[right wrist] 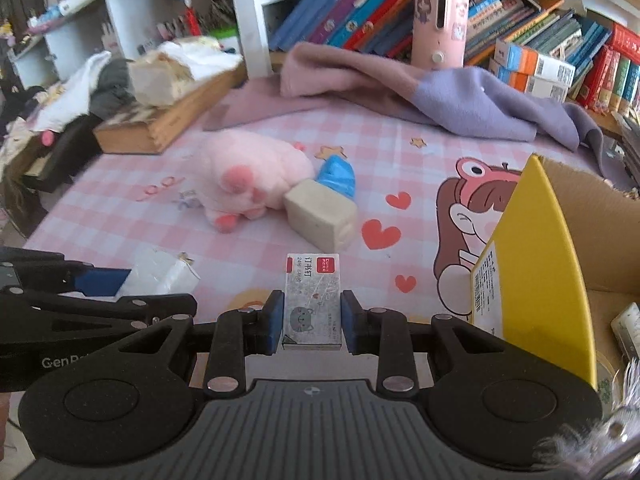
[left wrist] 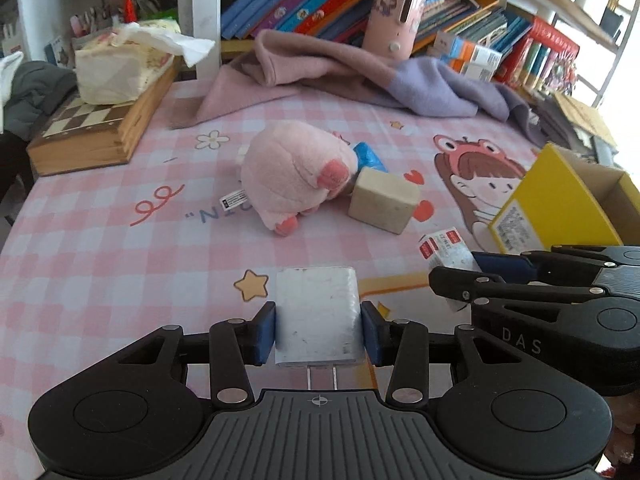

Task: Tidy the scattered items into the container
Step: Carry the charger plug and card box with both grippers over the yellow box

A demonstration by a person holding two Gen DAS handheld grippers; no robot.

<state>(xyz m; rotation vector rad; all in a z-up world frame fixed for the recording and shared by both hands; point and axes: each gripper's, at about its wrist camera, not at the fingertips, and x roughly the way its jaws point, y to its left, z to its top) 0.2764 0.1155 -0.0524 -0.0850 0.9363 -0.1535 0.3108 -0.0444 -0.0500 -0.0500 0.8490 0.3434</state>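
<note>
My left gripper (left wrist: 318,330) is shut on a white plug charger (left wrist: 316,312), its prongs pointing back at the camera. My right gripper (right wrist: 312,322) is shut on a small grey staple box (right wrist: 312,302) with a red label; it also shows in the left wrist view (left wrist: 446,250). A pink plush pig (left wrist: 296,174) lies mid-table beside a beige block (left wrist: 384,200) and a blue wrapped item (left wrist: 370,156). The yellow cardboard box (right wrist: 532,260) stands open at the right, close to my right gripper, with some items inside.
A wooden chess box (left wrist: 96,128) with a tissue pack (left wrist: 116,68) sits at the back left. A pink and purple cloth (left wrist: 360,76) lies along the back before shelves of books. A pink cylinder holder (right wrist: 440,20) stands behind it.
</note>
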